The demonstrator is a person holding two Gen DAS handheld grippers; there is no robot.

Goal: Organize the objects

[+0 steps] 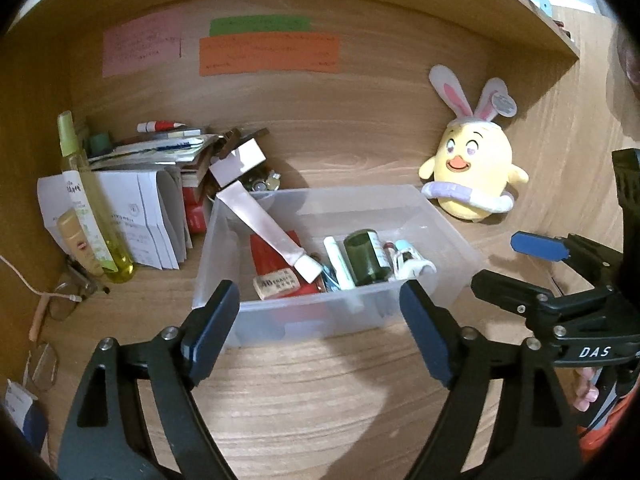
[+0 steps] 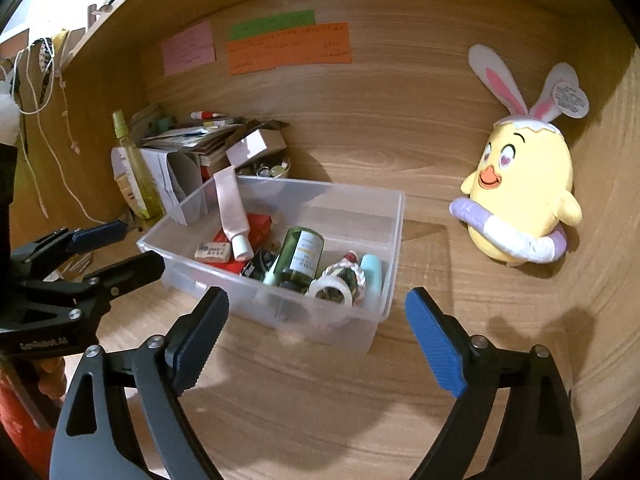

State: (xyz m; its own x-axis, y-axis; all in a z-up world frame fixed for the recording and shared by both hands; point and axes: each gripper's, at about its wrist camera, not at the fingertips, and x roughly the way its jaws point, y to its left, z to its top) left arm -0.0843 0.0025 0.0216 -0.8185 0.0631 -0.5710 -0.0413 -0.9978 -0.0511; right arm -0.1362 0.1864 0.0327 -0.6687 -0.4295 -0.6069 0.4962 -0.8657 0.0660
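A clear plastic bin stands on the wooden desk. In it lie a pink tube, a red box, an eraser, a dark green bottle, a white tube, a tape roll and a pale blue item. My left gripper hangs open just in front of the bin's near wall, holding nothing. My right gripper is open too, near the bin's right front corner, also without anything in it.
A yellow chick plush with rabbit ears leans on the back wall at the right. Left of the bin are a stack of papers and books, a yellow spray bottle and glasses. Sticky notes hang on the wall.
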